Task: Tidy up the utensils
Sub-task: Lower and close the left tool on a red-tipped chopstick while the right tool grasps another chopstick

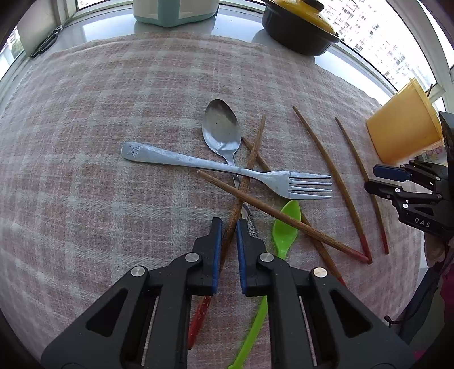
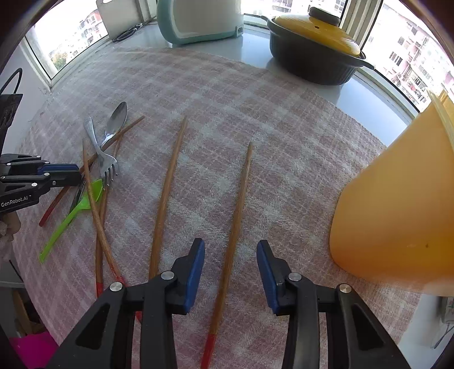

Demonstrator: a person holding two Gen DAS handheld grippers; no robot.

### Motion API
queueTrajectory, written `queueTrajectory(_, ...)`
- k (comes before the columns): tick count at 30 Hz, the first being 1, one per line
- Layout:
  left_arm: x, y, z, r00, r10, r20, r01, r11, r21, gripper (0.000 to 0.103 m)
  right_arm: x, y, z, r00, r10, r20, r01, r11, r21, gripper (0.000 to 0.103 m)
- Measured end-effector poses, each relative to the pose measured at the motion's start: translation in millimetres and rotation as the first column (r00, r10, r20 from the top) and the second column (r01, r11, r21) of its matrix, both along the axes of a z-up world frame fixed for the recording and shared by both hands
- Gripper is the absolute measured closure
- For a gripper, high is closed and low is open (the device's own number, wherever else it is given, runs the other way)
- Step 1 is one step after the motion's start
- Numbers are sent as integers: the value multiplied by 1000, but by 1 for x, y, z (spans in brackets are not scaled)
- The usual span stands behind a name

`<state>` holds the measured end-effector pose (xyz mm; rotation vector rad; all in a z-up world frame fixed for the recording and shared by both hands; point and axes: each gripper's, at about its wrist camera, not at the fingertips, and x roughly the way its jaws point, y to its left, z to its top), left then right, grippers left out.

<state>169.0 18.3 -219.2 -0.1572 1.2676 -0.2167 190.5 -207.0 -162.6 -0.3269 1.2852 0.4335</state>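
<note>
A pile of utensils lies on a pink checked cloth (image 1: 85, 142): a metal fork (image 1: 227, 167) across a metal spoon (image 1: 221, 125), a green plastic spoon (image 1: 285, 227) and several red-tipped wooden chopsticks. My left gripper (image 1: 229, 224) points down into the pile, its blue pads closed on one chopstick (image 1: 252, 150) that runs under the fork. To the right, my right gripper (image 2: 231, 244) stands open over a separate chopstick (image 2: 241, 193). That chopstick lies between the pads without touching them. Another chopstick (image 2: 170, 170) lies just left of it.
A yellow plastic cup (image 2: 397, 213) stands close to the right gripper's right side. At the back, on the sill, are a black pot with a yellow lid (image 2: 315, 56), a teal and white appliance (image 2: 198, 20) and scissors (image 1: 46, 42). Windows ring the counter.
</note>
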Motion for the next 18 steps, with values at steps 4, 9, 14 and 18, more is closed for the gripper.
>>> queueTrajectory(4,-3,4,1,1000,2,4,-2,1000,6,95,6,1,-4,1000,-7,-11,7,1000,-7,67)
queueTrajectory(9,-4,4,1,1000,-18,-4,18,1000,21,95,11,5,-7,1000,6,-22,-7,1000,-18,69)
queueTrajectory(14,1,-2,0,999,-36,-17,36,999,37,94,19,11,-10,999,10,-48,-11,1000,-23,70)
queueTrajectory(18,5,-6,0,999,-47,-12,47,998,32,93,27,17,-13,998,15,-69,-17,999,-33,73)
